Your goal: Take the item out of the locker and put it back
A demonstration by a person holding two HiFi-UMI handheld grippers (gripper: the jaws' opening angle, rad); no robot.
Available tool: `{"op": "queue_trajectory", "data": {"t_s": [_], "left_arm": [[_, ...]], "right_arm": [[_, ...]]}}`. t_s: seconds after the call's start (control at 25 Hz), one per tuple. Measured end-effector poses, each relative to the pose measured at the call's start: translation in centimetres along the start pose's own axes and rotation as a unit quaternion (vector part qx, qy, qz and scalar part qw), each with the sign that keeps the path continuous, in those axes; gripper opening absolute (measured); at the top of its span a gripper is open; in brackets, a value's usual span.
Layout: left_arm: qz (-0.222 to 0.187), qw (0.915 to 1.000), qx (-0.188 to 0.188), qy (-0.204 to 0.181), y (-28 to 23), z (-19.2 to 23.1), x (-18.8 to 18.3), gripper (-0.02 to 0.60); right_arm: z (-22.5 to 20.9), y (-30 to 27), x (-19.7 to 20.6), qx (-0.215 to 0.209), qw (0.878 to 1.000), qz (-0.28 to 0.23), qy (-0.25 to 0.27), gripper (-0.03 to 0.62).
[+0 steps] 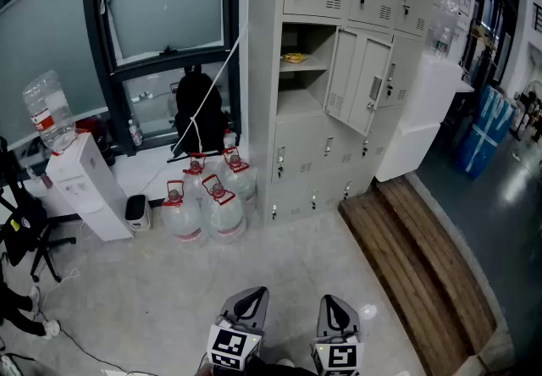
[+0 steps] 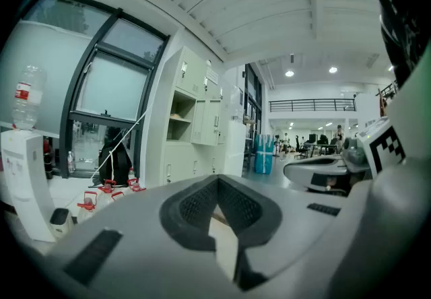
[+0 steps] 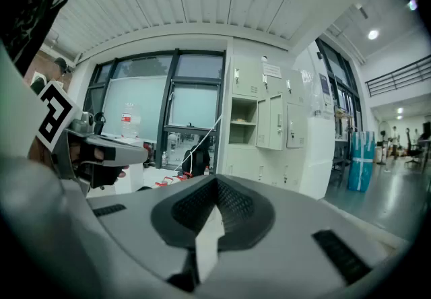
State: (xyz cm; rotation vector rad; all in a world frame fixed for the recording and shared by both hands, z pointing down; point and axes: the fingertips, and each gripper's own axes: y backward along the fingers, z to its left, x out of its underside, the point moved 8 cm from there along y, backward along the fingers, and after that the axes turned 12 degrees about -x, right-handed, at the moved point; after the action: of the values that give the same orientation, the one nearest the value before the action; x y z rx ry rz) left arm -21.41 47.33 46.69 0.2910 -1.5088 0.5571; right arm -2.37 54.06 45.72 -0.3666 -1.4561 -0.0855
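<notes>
While both tools hang low and well short of it, the tall pale-grey metal locker bank (image 1: 309,158) stands with an upper compartment (image 1: 306,40) already open, its grey door (image 1: 349,78) swung out on the right. Along the locker bank's foot on the right runs a brown slatted wooden platform (image 1: 415,260). A cluster of clear plastic water jugs with red handles (image 1: 212,201) sits against its left side.

The grey left gripper (image 1: 251,302) and grey right gripper (image 1: 337,308) are side by side, facing the locker bank from across bare floor. The fingers of each are pressed together at the tips with nothing between them.

The task's thing, a small yellow item (image 1: 294,57) too small to identify, lies on the shelf inside the open compartment. Judging by this, no part of the task is done yet. The approach, the grasp, the removal and the return are all left.
</notes>
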Motion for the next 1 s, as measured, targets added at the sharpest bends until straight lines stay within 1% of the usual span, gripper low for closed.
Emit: {"op": "queue_trajectory", "data": {"t_s": [0.28, 0.4, 0.48, 0.56, 0.64, 0.72, 0.84, 1.0], "left_arm": [[-0.005, 0.9999, 0.010, 0.003, -1.4, 2.3, -0.4, 0.006], [-0.014, 0.9997, 0.018, -0.005, -2.3, 3.5, -0.5, 0.006], [-0.017, 0.9995, 0.026, -0.008, -2.8, 4.1, -0.3, 0.006], [-0.014, 0.9994, 0.033, 0.000, -3.3, 4.7, -0.1, 0.006], [-0.010, 0.9992, 0.035, 0.017, -3.7, 5.2, 0.0, 0.008], [-0.011, 0.9990, 0.039, 0.018, -4.1, 5.3, -0.1, 0.006], [-0.017, 0.9992, 0.036, 0.001, -5.0, 5.3, -0.1, 0.006], [-0.011, 0.9996, 0.026, 0.000, -6.8, 4.9, 0.0, 0.006]], "right_arm": [[0.5, -2.1, -0.1, 0.013, 1.000, -0.002, 0.001, 0.002], [0.6, -3.2, -0.4, 0.024, 1.000, -0.009, 0.005, 0.002], [0.7, -3.9, -0.4, 0.029, 1.000, -0.008, 0.000, 0.003], [0.9, -4.5, -0.1, 0.030, 0.999, -0.005, -0.015, 0.003], [1.2, -4.8, 0.0, 0.028, 0.999, -0.003, -0.023, 0.003], [1.2, -5.1, 0.1, 0.028, 0.999, 0.000, -0.021, 0.003], [0.5, -5.7, 0.1, 0.030, 0.999, 0.000, -0.027, 0.003], [-1.6, -7.4, 0.6, 0.019, 0.999, -0.004, -0.028, 0.003]]}}
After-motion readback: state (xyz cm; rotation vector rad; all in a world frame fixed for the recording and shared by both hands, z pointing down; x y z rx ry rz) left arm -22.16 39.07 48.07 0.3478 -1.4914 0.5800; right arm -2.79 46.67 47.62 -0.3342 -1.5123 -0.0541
